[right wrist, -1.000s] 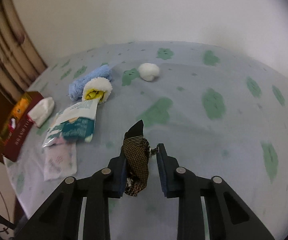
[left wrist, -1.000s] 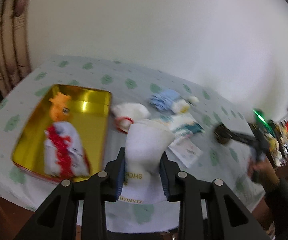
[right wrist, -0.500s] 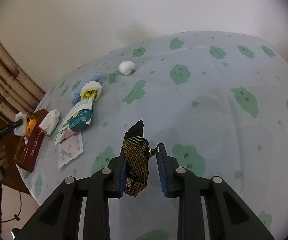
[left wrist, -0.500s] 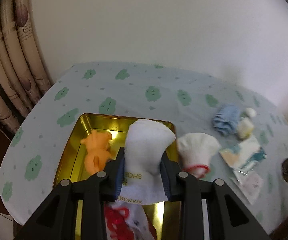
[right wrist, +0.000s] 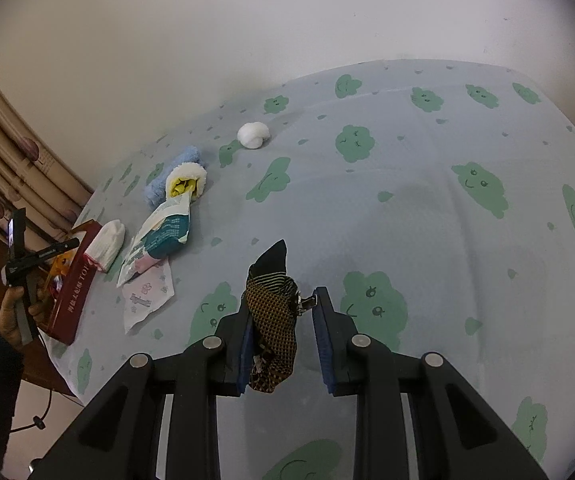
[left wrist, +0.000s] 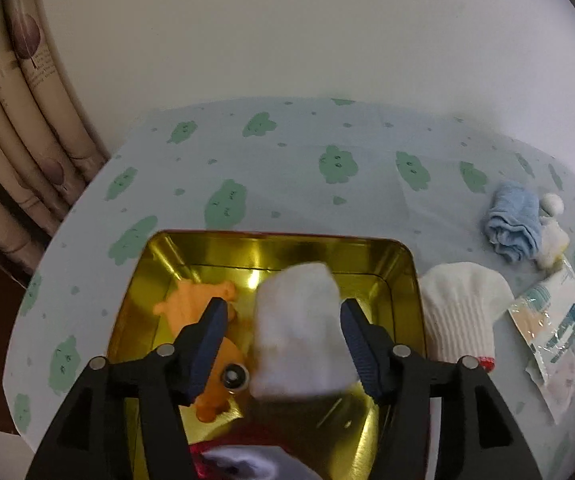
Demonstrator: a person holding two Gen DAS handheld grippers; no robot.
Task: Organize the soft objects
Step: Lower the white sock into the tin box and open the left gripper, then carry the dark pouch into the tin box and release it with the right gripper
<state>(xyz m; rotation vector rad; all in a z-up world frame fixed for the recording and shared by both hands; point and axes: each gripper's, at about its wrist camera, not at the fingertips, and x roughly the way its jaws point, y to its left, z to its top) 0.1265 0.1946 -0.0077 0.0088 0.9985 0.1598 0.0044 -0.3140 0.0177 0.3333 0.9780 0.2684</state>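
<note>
Over the gold tin, our left gripper had just spread, freeing a white sock.
Our right gripper clenched a dark patterned sock.

white sock: motion-blurred; edges soft, print unreadable.
orange plush toy: partly hidden behind the left gripper's finger.
red-and-white item: cut off by the bottom edge; kind cannot be told.
gold tin: near wall hidden.
patterned sock: lower end hidden between the fingers.
</note>
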